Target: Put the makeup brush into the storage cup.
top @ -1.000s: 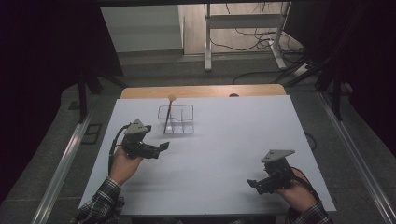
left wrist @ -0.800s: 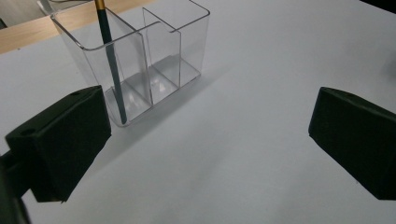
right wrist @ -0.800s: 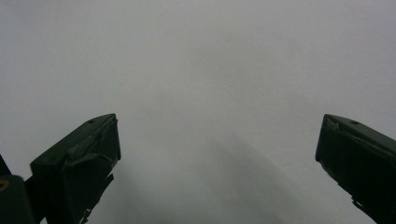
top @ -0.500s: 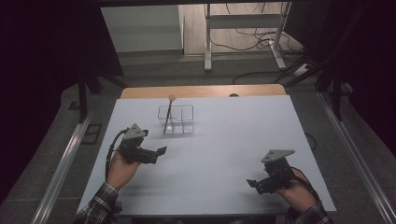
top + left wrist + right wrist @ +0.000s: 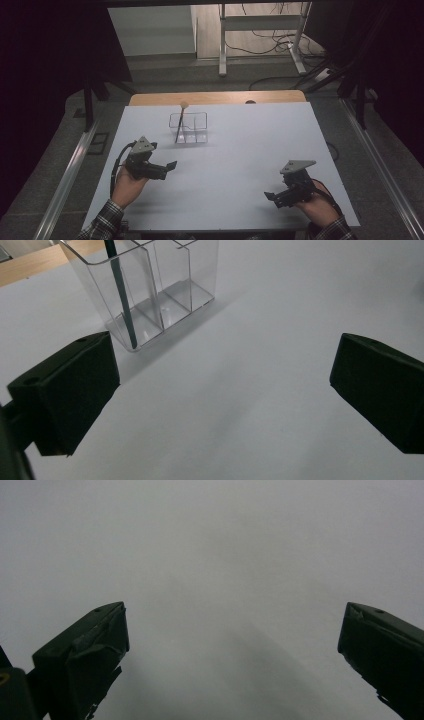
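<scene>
A clear plastic organiser (image 5: 189,128) with several compartments stands on the white table (image 5: 240,135) toward the back. A thin dark stick with a pale round tip (image 5: 180,122) leans upright in its left compartment, and the left gripper view shows the organiser (image 5: 150,290) and the stick (image 5: 122,305) close ahead. My left gripper (image 5: 167,167) is open, low over the table at the front left, a short way in front of the organiser. My right gripper (image 5: 272,196) is open near the front right edge, with nothing between its jaws; bare table lies ahead of it (image 5: 230,645).
A wooden strip (image 5: 215,97) runs along the table's far edge. Metal rails (image 5: 65,175) flank the table on both sides. Beyond it stand desk legs and cables (image 5: 260,45) on the floor.
My left gripper has drawn back toward the front left, away from the organiser. The right gripper has stayed in place.
</scene>
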The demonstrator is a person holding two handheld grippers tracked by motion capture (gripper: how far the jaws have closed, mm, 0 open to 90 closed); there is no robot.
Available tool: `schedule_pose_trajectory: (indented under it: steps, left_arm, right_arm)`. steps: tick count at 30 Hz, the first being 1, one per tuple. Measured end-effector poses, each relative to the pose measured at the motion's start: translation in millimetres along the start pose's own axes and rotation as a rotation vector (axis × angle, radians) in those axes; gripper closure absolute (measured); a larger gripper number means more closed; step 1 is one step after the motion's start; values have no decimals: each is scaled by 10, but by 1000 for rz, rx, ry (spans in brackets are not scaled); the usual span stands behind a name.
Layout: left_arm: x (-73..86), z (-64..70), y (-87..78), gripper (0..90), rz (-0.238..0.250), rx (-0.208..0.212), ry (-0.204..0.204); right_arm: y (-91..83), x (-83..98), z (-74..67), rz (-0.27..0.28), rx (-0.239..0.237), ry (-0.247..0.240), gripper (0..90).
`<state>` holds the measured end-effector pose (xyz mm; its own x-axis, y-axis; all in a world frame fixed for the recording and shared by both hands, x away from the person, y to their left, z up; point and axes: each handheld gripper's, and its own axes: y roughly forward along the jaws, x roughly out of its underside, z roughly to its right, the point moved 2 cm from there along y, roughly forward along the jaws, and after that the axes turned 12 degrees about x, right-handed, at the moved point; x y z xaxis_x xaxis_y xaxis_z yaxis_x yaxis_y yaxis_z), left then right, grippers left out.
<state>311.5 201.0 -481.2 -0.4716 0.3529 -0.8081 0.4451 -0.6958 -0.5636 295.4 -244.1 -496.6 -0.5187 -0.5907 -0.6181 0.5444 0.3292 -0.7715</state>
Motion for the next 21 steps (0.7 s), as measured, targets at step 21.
schedule_pose_trajectory:
  steps: [21]
  left_arm:
    - [151,74,-136,1,7,-2,-24]
  right_arm:
    - [0,-1,-1,0,2,3,1]
